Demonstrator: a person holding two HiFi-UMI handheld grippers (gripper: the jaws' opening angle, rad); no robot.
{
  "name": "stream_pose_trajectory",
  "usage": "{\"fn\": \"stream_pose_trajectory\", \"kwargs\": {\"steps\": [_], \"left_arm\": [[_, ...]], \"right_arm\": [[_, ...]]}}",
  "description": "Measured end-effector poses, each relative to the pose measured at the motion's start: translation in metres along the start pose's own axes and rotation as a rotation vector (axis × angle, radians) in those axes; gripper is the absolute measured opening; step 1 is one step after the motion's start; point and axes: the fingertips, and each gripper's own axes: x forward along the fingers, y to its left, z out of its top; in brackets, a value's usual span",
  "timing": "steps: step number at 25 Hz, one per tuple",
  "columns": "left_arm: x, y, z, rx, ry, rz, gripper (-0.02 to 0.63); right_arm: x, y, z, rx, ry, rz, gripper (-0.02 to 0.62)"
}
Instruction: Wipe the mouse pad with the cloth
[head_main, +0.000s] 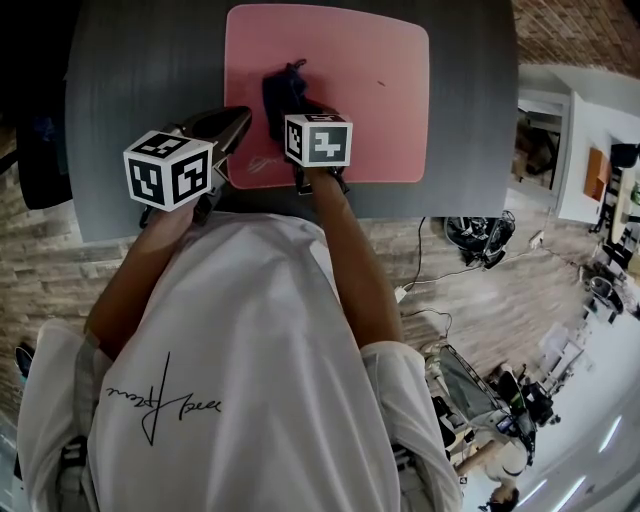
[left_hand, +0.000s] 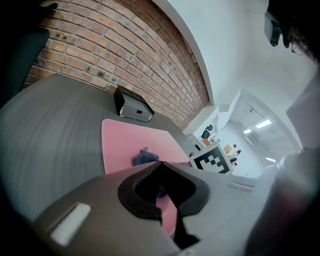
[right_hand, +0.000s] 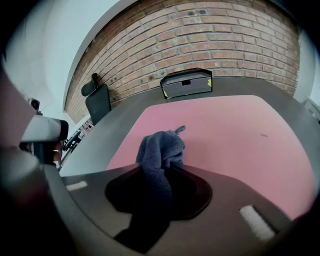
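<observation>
Nearest to the camera, a person in a white T-shirt (head_main: 250, 380) holds both grippers out over the near edge of the pink mouse pad (head_main: 370, 100).

The left gripper (head_main: 242, 118) sits at the pad's near left corner, its marker cube (head_main: 170, 168) over the grey tabletop (head_main: 140, 70) just outside the pad. In the left gripper view its jaws are together at the tips with nothing between them, and only pad and tabletop show through the gap behind.

The right gripper (head_main: 294, 106) is over the near left part of the pad, just beside the left one, with its marker cube (head_main: 318, 139) above the pad's near edge. In the right gripper view its jaws are clamped on a dark blue-grey cloth (right_hand: 161, 147). The cloth runs up between them, and its bunched end appears to rest on the pad's surface just beyond the tips, left of the pad's middle. The rest of the pad is bare, with a small dark fleck (right_hand: 263, 134) to the right.

Beyond the pad's far edge, a black box (right_hand: 186, 82) with yellow corners stands on the tabletop. It is against a brick wall (right_hand: 200, 40). A dark chair (right_hand: 98, 104) stands past the pad's left side.
</observation>
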Motion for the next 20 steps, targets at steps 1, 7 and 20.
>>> {"fn": "stream_pose_trajectory", "kwargs": {"steps": [1,7,20], "left_arm": [[0.000,0.000,0.000,-0.002,0.001,-0.002,0.012],[0.001,-0.001,0.000,-0.002,0.005,-0.004,0.012],[0.003,0.001,-0.004,-0.005,0.015,-0.004,0.012]], "right_arm": [[0.000,-0.001,0.000,0.004,-0.001,0.001,0.104],[-0.004,-0.013,0.002,0.017,-0.004,-0.005,0.104],[-0.013,-0.045,0.001,0.056,-0.012,-0.035,0.104]]}}
